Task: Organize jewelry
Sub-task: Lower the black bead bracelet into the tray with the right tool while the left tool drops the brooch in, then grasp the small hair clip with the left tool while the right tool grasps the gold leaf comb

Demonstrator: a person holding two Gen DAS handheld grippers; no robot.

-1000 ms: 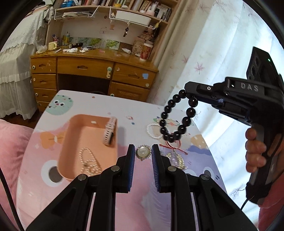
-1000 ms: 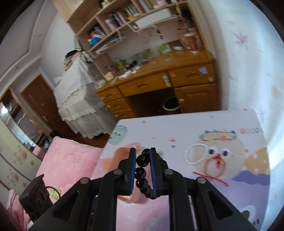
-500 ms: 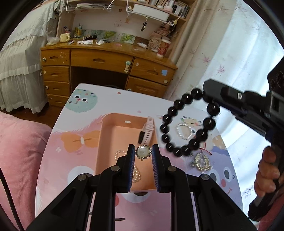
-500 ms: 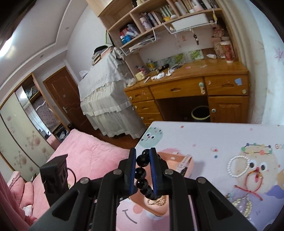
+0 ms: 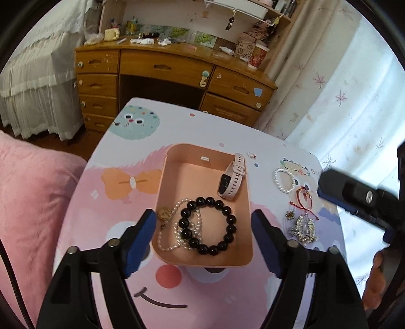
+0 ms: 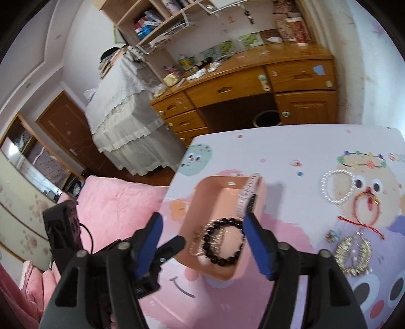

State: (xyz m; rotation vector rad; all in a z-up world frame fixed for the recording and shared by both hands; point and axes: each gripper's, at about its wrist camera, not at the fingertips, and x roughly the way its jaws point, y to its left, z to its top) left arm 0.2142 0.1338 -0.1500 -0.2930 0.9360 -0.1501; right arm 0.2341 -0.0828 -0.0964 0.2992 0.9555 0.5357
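Black bead bracelet [image 5: 208,226] lies in peach tray [image 5: 162,182] over pearl strand [image 5: 177,231], beside pink watch [image 5: 231,181]. Left gripper [image 5: 202,229] and right gripper [image 6: 202,234] both spread wide, empty, above tray.

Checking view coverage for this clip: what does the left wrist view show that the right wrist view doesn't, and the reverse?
Left wrist only: the curtain, and the watch face-up. Right wrist only: a door and bookshelves. Both: the tray holding the black bracelet, pearls, and watch; loose jewelry beside it; both grippers open.
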